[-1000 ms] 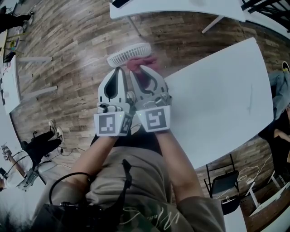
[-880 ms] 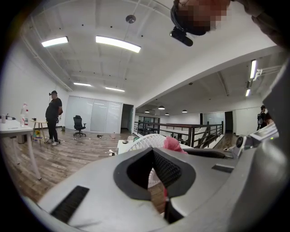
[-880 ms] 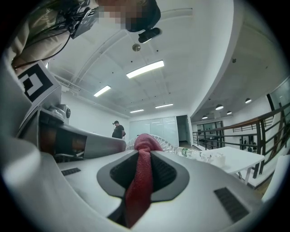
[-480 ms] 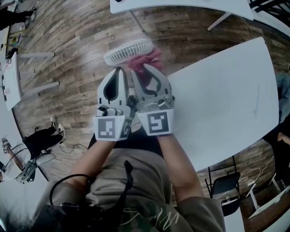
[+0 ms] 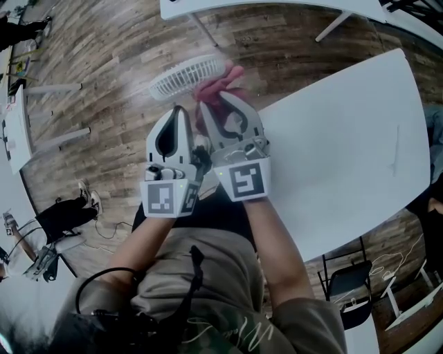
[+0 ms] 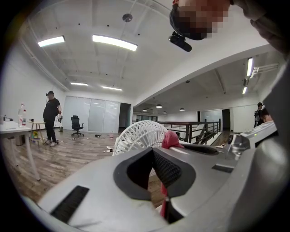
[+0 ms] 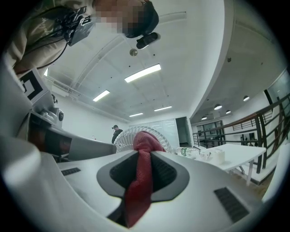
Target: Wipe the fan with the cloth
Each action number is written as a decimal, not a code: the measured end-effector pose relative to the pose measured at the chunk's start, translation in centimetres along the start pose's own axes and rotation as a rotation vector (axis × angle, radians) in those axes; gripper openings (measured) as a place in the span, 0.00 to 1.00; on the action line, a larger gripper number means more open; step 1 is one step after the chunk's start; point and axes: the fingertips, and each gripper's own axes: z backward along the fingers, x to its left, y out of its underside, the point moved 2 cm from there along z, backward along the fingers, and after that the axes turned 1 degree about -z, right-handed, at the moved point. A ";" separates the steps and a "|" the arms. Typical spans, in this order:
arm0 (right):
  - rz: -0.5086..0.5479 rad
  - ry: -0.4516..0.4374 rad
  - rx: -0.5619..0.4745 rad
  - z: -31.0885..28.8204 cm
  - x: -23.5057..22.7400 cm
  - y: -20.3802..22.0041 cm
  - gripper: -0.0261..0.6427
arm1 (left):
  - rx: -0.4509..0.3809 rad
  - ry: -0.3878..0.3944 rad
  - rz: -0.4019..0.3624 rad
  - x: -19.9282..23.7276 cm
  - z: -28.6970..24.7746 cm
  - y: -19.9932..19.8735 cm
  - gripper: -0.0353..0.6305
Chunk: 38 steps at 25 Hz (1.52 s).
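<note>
A small white fan [image 5: 185, 75] hangs in the air over the wooden floor, just past the table's left corner. My left gripper [image 5: 181, 110] is shut at its lower edge and seems to carry it; the contact itself is hidden. In the left gripper view the fan's grille [image 6: 138, 136] rises right behind the closed tips [image 6: 153, 150]. My right gripper [image 5: 220, 104] is shut on a pink-red cloth [image 5: 218, 86], whose bunched end lies against the fan's right side. In the right gripper view the cloth [image 7: 140, 190] runs between the pads [image 7: 144, 156], with the fan [image 7: 123, 138] behind it.
A white table [image 5: 339, 138] spreads to the right, another [image 5: 277, 8] at the top. A black chair [image 5: 342, 283] stands at lower right. Someone's legs [image 5: 62, 218] rest on the floor at left. A standing person [image 6: 52, 115] and an office chair [image 6: 77, 124] are far off.
The fan and both grippers have drifted a little toward the upper left of the head view. The cloth stays against the fan's right side, and both grips are unchanged.
</note>
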 end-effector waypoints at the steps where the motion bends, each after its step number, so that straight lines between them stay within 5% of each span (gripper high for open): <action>1: -0.029 -0.002 0.006 0.0 -0.1 0.4 0.16 | 0.003 0.001 0.002 0.0 0.0 0.1 0.08; 6: -0.178 0.015 0.068 0.5 -0.8 2.8 0.17 | 0.024 0.014 0.000 -0.2 0.1 0.5 0.08; 19: -0.222 0.070 0.141 1.2 -2.0 6.4 0.16 | 0.014 0.036 0.017 0.1 -0.3 1.2 0.08; 25: -0.186 0.137 0.126 2.5 -1.6 4.1 0.16 | 0.019 0.096 0.004 0.5 0.9 1.0 0.08; 29: -0.143 0.205 0.128 3.6 -0.6 1.3 0.16 | 0.010 0.182 -0.007 0.5 1.0 0.0 0.08; 38: -0.098 0.475 0.176 4.0 4.2 -2.0 0.16 | 0.025 0.611 0.008 0.3 0.9 -2.7 0.08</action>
